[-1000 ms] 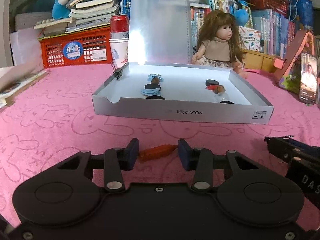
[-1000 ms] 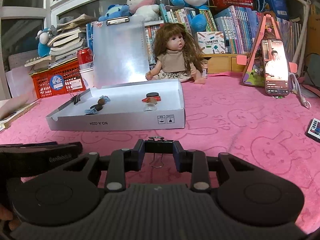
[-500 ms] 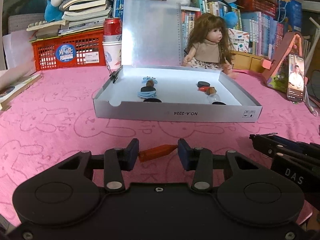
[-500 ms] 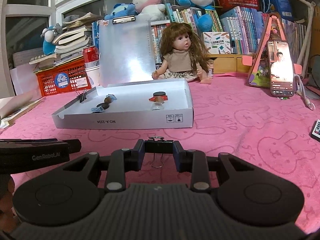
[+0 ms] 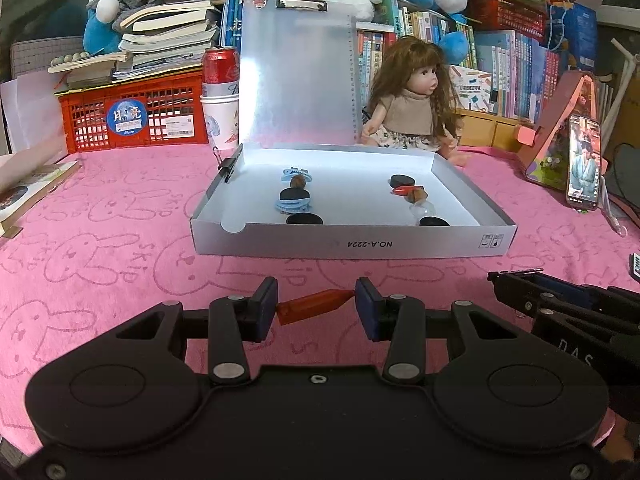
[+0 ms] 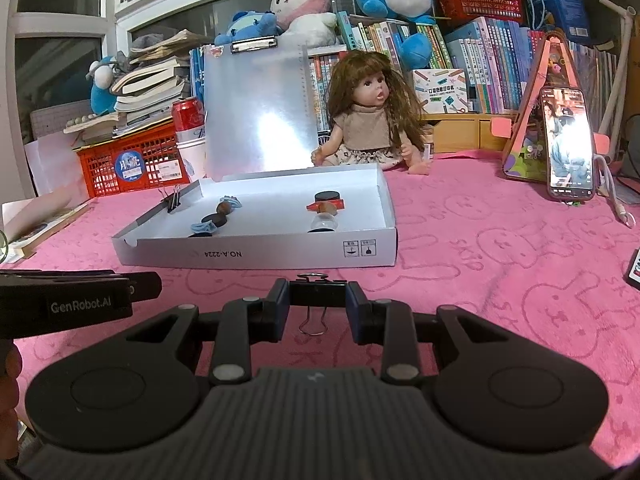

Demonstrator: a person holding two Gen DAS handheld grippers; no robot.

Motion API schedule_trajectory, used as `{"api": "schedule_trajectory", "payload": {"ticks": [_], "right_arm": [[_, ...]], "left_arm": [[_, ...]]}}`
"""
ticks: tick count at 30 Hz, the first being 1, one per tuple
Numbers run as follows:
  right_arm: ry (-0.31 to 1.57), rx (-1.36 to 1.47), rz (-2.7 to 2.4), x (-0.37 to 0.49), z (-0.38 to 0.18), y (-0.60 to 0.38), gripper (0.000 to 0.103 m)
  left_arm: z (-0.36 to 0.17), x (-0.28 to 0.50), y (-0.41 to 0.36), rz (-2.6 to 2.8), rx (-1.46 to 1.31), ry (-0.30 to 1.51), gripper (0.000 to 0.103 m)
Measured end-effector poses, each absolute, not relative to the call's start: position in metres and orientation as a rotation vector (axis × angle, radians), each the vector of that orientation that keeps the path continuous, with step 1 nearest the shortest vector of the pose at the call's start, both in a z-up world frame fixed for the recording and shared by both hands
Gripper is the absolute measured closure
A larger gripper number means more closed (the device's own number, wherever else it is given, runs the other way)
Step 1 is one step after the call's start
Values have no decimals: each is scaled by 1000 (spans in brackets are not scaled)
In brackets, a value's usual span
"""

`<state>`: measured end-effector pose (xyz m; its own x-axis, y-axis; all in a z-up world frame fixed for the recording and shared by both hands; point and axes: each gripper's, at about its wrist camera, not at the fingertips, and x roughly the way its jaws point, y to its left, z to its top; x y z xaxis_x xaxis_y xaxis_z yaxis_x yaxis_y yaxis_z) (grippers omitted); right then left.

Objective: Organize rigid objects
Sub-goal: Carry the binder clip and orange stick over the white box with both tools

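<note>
Worktop: the worktop (image 5: pixel 100 216), covered in a pink cloth with bunny outlines, fills both views, with books, plush toys and a long-haired doll (image 5: pixel 412 100) ranged along its far edge.
Tray: a shallow white cardboard box (image 5: pixel 352 244) sits mid-worktop with a frosted plastic clipboard (image 5: pixel 296 76) standing behind it; inside lie dark round discs, blue clips and a small red piece in two loose rows, and a black binder clip (image 6: pixel 173 201) bites its left wall.
Change: compared with a second ago the box looks smaller and sits lower in the left wrist view, so the left hand has lifted with its load; in the right view things sit almost where they were. I judge the pick-up finished and the carry to the box starting.
Left tongs: the left tongs (image 5: pixel 316 306) are clamped end to end on a small orange-red tapered plastic piece (image 5: pixel 314 304), held clear of the cloth, near the box's front wall.
Right tongs: the right tongs (image 6: pixel 318 304) grip a black metal binder clip (image 6: pixel 318 294) by its body, wire handle hanging below, also short of the box.
Pose: both tools tilt gently downward toward the box, side by side, the right one's tip showing at the left view's right edge.
</note>
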<state>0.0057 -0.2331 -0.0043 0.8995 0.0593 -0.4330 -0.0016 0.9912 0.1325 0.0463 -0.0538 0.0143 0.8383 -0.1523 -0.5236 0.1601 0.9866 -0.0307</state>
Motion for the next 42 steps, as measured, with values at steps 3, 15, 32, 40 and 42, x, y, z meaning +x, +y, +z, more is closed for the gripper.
{"api": "schedule_trajectory", "payload": {"ticks": [3, 15, 32, 40, 42], "right_arm": [[450, 134, 32, 7, -3, -233, 67], [446, 135, 42, 11, 0, -231, 67], [447, 152, 55, 33, 17, -238, 67], [462, 195, 63, 55, 26, -249, 67], [469, 206, 69, 62, 29, -251, 67]], "left_arm": [[16, 47, -54, -168, 14, 549, 62], [18, 51, -52, -170, 3, 552, 62], [38, 72, -50, -197, 1, 539, 62], [52, 97, -47, -225, -24, 551, 62], [55, 103, -49, -224, -15, 545, 62]]}}
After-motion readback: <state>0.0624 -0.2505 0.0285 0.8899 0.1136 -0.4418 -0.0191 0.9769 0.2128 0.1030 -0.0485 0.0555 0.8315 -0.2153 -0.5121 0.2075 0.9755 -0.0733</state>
